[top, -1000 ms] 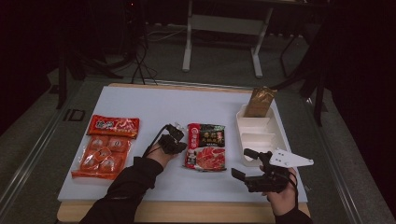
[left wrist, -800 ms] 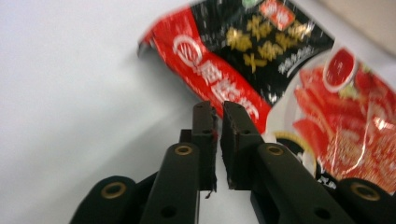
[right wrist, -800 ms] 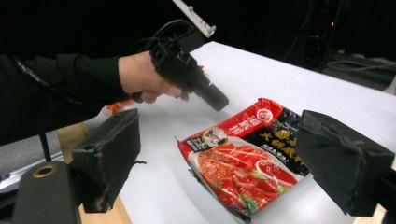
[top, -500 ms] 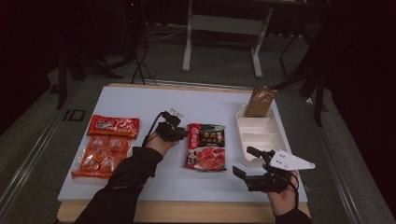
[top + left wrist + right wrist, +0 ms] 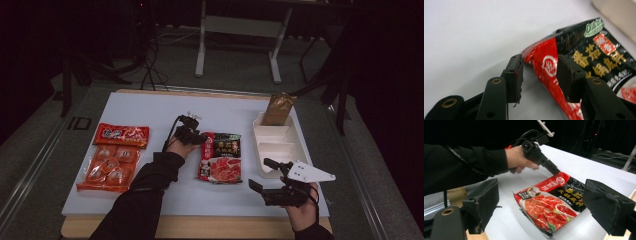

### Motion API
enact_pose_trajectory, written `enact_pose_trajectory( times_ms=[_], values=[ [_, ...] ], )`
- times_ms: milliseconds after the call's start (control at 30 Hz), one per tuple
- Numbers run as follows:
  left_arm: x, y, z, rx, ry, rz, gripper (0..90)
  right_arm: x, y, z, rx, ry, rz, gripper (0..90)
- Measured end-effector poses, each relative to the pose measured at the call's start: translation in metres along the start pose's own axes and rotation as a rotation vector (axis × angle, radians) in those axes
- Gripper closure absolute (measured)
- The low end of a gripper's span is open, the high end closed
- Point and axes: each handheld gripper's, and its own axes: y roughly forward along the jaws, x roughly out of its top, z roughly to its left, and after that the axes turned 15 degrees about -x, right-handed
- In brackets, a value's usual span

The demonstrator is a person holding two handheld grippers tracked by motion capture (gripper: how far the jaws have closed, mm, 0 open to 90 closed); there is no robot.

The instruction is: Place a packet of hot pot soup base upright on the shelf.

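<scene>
While the left gripper (image 5: 196,134) works at its far left corner: the sauce pouch (image 5: 221,157) lies flat mid-bench (image 5: 235,107).
Change: left fingers (image 5: 514,78), just opening, now straddle the lifted corner without pressing it; likely a release.
Right gripper (image 5: 264,175): near the pouch's right, fingers wide apart, empty.
Writing: Chinese characters, a green "0" badge.
Right of pouch: white tray (image 5: 274,145).
Left of pouch: orange packs (image 5: 114,156).

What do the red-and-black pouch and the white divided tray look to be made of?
Red-and-black pouch: likely thin glossy plastic film; it shows printed graphics, sheen and a buckled corner in the left gripper view. White divided tray: probably moulded matte plastic or pulp, plain with rounded compartment walls.
</scene>
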Motion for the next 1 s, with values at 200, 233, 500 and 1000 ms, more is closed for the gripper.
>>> enact_pose_trajectory(
  times_ms=[200, 233, 500, 1000],
  values=[
    [0.0, 0.012, 0.002, 0.028, -0.016, 0.009, 54.8, -0.001, 0.001, 0.0, 0.009, 0.002, 0.007, 14.0],
    [-0.001, 0.014, 0.003, 0.019, -0.03, 0.01, 54.8, -0.001, 0.001, 0.0, 0.012, 0.003, 0.008, 14.0],
    [-0.004, 0.026, 0.005, -0.023, -0.089, 0.02, 57.7, -0.002, 0.003, 0.0, 0.024, 0.004, 0.013, 14.1],
    [-0.003, 0.018, -0.008, -0.027, -0.073, -0.005, 86.6, -0.004, 0.005, 0.001, 0.026, -0.008, 0.026, 14.1]
  ],
)
